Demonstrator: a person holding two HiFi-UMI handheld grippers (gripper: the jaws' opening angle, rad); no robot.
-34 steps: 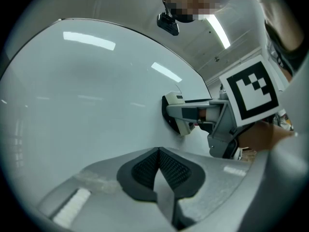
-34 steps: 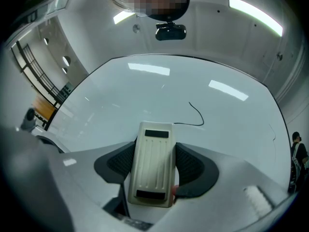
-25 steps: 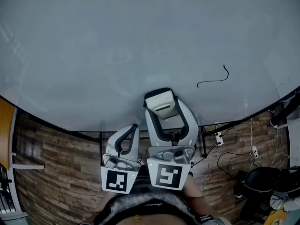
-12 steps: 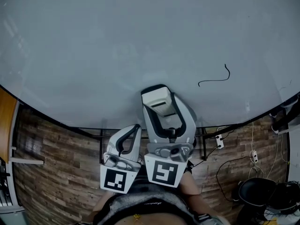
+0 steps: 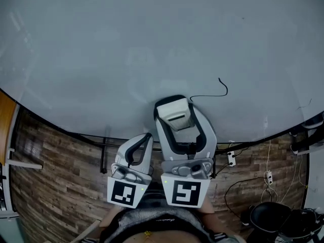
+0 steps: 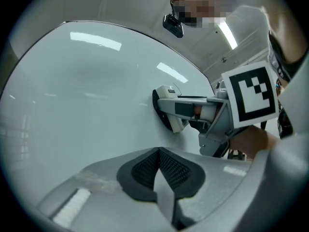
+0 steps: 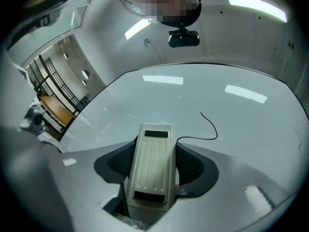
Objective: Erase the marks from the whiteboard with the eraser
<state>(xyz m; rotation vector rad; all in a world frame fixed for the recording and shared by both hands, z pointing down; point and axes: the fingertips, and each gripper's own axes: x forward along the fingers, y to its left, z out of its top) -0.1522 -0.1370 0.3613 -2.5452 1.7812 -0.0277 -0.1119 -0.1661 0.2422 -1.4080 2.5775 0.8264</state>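
R gripper [image 5: 176, 114] clamps eraser [image 7: 152, 163] on whiteboard [image 5: 101, 49] beside squiggle mark [image 5: 226, 91]; next: swipe right across it; L gripper [image 5: 145, 137] pinched closed, empty.

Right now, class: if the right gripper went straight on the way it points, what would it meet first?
The whiteboard. The right gripper is shut on the eraser, whose front end seems to touch the board already, though contact is hard to judge. The black line lies just right of it.
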